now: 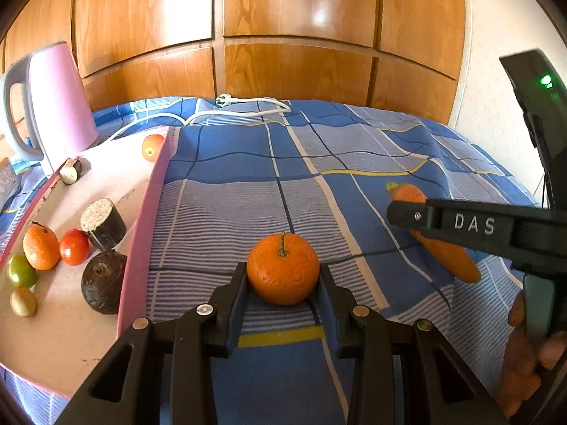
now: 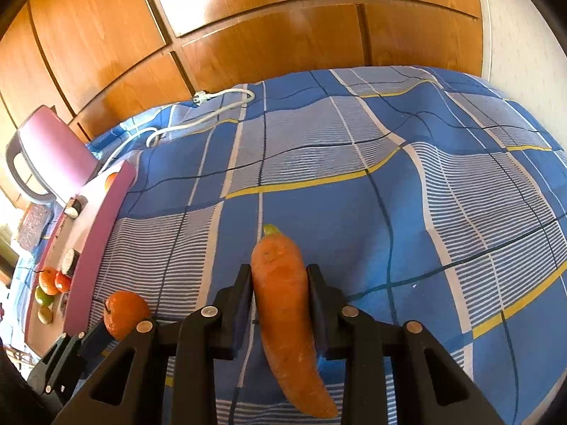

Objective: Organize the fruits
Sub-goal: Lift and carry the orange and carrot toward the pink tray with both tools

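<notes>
Checked blue cloth, right gripper marked "DAS", clamping carrot

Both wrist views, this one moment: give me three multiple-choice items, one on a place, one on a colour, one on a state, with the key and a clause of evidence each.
1. Where does the mandarin between the left gripper's fingers sit?
A. on the checked blue cloth
B. inside the pink tray
C. on top of the kettle

2. What colour is the kettle's body?
A. white
B. pink
C. black

3. What is the right gripper doing?
A. open over bare cloth
B. shut on the carrot
C. shut on a power plug

Key: 1 A, the mandarin rests on the cloth, right of the tray wall. 2 B, the body is pink with a grey handle. 3 B, both fingers press the carrot's sides in the right wrist view.
</notes>
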The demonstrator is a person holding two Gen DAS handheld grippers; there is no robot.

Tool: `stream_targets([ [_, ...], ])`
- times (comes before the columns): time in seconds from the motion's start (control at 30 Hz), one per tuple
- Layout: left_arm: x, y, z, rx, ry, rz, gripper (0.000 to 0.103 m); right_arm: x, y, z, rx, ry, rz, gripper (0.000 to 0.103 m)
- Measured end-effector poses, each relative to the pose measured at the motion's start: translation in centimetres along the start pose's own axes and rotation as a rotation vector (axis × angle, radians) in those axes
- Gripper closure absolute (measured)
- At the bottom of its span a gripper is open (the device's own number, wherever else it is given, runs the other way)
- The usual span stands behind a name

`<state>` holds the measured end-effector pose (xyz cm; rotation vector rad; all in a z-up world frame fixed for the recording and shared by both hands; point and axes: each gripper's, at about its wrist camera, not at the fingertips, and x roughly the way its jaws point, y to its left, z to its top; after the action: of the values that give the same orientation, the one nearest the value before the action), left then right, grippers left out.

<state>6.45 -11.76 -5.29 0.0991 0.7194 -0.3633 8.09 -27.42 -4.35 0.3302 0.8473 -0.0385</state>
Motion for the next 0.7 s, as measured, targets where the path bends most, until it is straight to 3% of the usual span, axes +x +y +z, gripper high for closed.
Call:
stream_targets([
  [0.43,-3.7,2.1,0.2,-0.079,-0.045,-0.022,0.066,0.0,1.5,-0.3,-0.08,0.017,0.054,0.073],
  [0.6,-5.2,4.0,0.9,-0.122,-0.089,0.014,0.066,0.1,1.8,-0.6,-0.102,0.021,0.042,0.073],
  [0.7,-5.9,4.9,1.1,-0.141,-0.132,0.074,0.066,0.0,1.9,-0.6,-0.109,0.018,0.042,0.073],
])
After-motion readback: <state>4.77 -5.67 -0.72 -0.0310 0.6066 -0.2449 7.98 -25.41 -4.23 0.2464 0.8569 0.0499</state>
